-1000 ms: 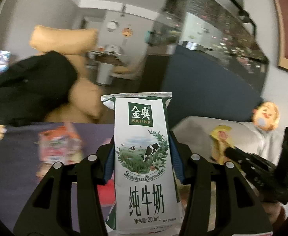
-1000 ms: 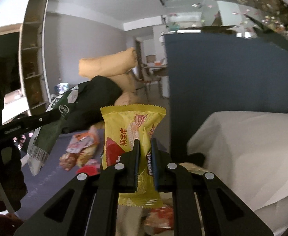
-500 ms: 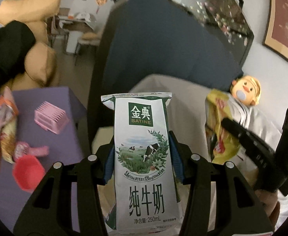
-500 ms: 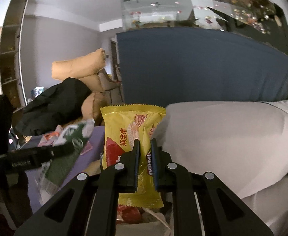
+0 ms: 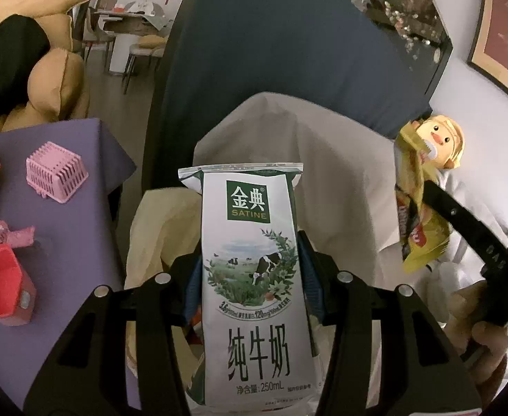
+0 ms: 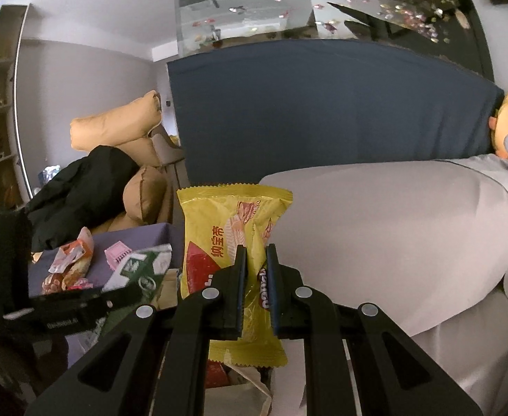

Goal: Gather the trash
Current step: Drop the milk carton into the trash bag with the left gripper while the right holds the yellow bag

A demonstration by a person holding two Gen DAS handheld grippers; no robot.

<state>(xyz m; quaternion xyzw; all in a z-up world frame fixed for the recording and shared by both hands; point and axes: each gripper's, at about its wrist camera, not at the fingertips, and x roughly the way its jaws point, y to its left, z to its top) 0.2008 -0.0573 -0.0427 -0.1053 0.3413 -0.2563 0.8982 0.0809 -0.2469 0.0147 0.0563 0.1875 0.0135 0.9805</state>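
My left gripper is shut on a white and green milk carton, held upright above a cream trash bag. My right gripper is shut on a yellow snack wrapper. The wrapper and right gripper also show at the right of the left wrist view. The milk carton and left gripper show at the lower left of the right wrist view. Some trash shows in the bag below the wrapper.
A purple table at left carries a pink basket, a red cup and snack wrappers. A grey sofa arm, a dark blue cloth and a duck plush lie behind.
Both grippers have swung from the table toward the sofa and trash bag, tilting downward, with the carton and wrapper still held.
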